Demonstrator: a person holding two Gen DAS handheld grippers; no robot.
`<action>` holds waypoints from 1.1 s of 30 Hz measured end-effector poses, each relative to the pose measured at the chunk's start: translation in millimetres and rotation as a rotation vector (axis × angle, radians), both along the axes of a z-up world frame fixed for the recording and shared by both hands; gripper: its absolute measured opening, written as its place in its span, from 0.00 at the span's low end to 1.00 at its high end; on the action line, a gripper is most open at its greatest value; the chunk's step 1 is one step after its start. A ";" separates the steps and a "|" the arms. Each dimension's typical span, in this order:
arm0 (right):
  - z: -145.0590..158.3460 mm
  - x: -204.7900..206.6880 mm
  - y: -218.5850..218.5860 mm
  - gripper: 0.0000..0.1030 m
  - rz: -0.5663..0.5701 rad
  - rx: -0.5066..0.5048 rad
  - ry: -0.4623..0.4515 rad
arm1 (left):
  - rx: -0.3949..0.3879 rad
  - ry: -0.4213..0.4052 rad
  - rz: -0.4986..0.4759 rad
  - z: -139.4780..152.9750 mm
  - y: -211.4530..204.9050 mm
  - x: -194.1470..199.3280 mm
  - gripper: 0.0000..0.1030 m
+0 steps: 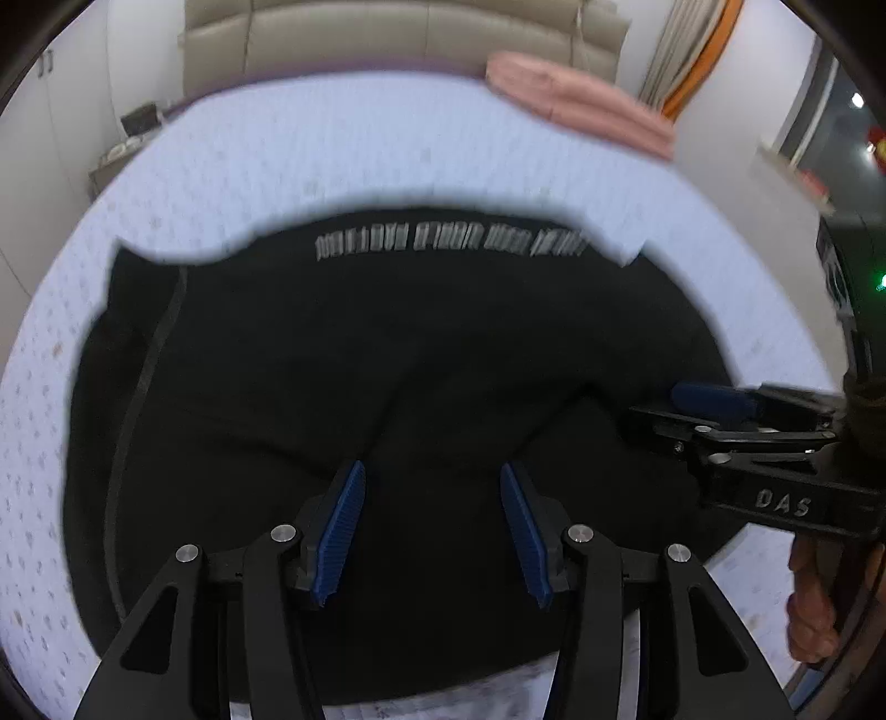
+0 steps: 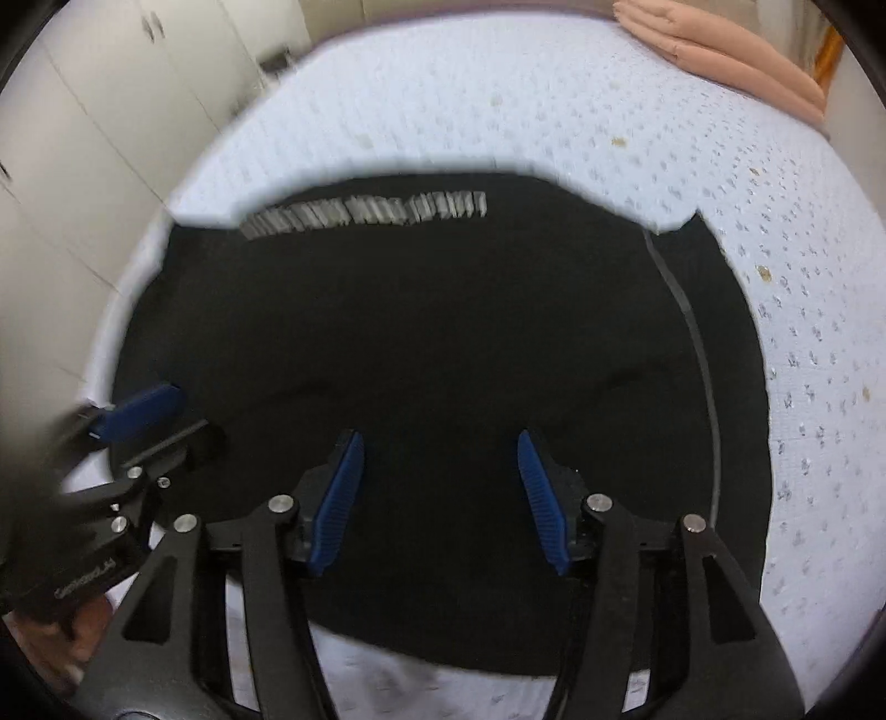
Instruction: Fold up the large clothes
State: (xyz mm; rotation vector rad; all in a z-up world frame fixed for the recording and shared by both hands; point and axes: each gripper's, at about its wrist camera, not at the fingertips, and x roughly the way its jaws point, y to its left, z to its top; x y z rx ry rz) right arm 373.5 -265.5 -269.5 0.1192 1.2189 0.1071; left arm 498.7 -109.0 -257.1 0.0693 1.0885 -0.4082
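Black garment spread flat on a pale blue patterned bedspread, both grippers released above it.

The pale blue quilted bedspread (image 1: 343,160) fills most of each view, with a folded pink cloth (image 1: 576,105) at its far corner and a beige padded headboard (image 1: 387,33) beyond. On it lies the large black fabric garment (image 1: 387,354), flat, its longer spread running side to side across the pictures; a row of white printed lettering (image 1: 448,241) runs the same way along its far edge, and a thin grey seam (image 1: 138,387) curves down one side. The left gripper (image 1: 432,531) hangs over the garment's near part, blue ribbed pads apart, nothing between them. The right gripper (image 2: 440,498) likewise stands released over the black cloth, empty. A hand (image 1: 811,615) grips the right tool's handle.
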 end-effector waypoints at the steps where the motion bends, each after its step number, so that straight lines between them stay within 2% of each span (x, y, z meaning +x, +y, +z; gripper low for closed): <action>1: -7.9 -0.1 -2.8 0.54 -0.010 0.014 0.025 | -0.006 0.025 0.005 -7.3 0.5 2.2 0.51; 4: -18.3 4.0 -14.0 0.54 -0.032 0.064 0.038 | -0.074 0.080 0.042 -20.9 8.6 10.7 0.51; 6: -19.8 3.4 -14.9 0.53 -0.036 0.058 0.031 | -0.096 0.099 0.053 -26.7 11.7 15.3 0.51; 8: -21.5 0.8 -13.3 0.53 -0.023 0.031 0.011 | -0.062 0.088 0.049 -26.6 7.5 13.7 0.51; 10: -20.7 -0.1 -19.7 0.53 -0.039 0.065 0.014 | -0.018 0.066 0.038 -24.6 1.1 9.7 0.51; 12: -10.5 -2.4 -29.8 0.53 -0.064 0.127 0.016 | -0.017 0.062 0.037 -18.9 1.0 7.0 0.51; 14: 5.4 -4.0 -41.2 0.52 -0.076 0.184 -0.004 | -0.059 0.073 0.051 -5.0 10.7 7.8 0.51; 15: 16.7 -3.9 -46.5 0.50 -0.077 0.225 -0.022 | -0.058 0.067 0.060 1.6 15.4 5.3 0.51; 16: 27.4 -1.7 -49.4 0.49 -0.074 0.242 -0.039 | -0.021 0.038 0.078 13.2 19.5 -1.5 0.51; 19: 52.0 18.8 -49.9 0.48 -0.050 0.179 -0.112 | -0.004 -0.022 0.103 33.5 27.6 -18.8 0.51; 22: 38.5 44.8 -46.9 0.48 -0.053 0.120 -0.105 | 0.041 -0.007 0.138 25.8 31.6 -19.2 0.52; 23: 28.3 51.5 -45.6 0.47 -0.056 0.096 -0.082 | 0.059 0.026 0.157 13.1 33.3 -16.3 0.51; 25: -0.8 64.9 -45.6 0.48 -0.058 0.081 -0.002 | 0.040 0.071 0.175 -8.2 35.2 -8.9 0.52; 26: -13.1 68.1 -46.2 0.47 -0.070 0.091 0.030 | 0.031 0.081 0.183 -9.1 27.2 -7.5 0.52; 29: -14.4 71.4 -50.9 0.48 -0.095 0.097 0.040 | -0.022 0.115 0.227 -15.4 31.1 0.7 0.52; 33: -6.8 60.7 -50.0 0.48 -0.093 0.131 0.016 | -0.053 0.118 0.223 -11.5 33.6 -0.6 0.52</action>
